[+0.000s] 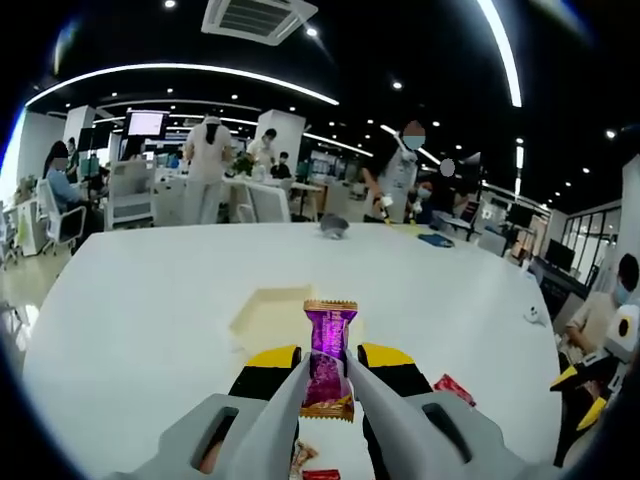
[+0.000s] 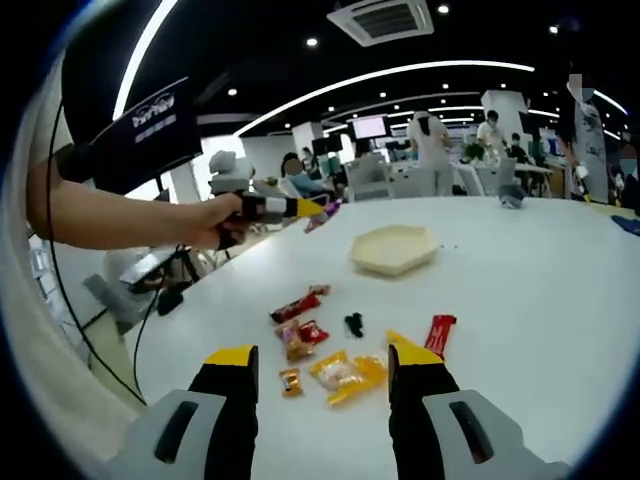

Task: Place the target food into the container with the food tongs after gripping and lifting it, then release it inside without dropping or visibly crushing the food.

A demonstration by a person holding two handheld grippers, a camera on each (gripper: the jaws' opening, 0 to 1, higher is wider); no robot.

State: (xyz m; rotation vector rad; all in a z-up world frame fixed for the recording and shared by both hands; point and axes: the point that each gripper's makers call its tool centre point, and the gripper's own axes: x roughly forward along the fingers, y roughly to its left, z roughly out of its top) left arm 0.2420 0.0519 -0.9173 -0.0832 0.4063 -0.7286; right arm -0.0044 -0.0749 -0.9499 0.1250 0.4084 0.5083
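Purple candy (image 1: 330, 350) clamped in left tongs (image 1: 328, 385), container (image 1: 270, 315) beyond

Your left gripper (image 1: 328, 372) covers the lower half of the purple candy (image 1: 329, 360), so its bottom edge is hidden between the tongs. Two red wrappers (image 1: 452, 388) just right of and below those jaws are cut off by them. In the right gripper view, the small dark item (image 2: 354, 324) ahead of the jaws is too small to identify.
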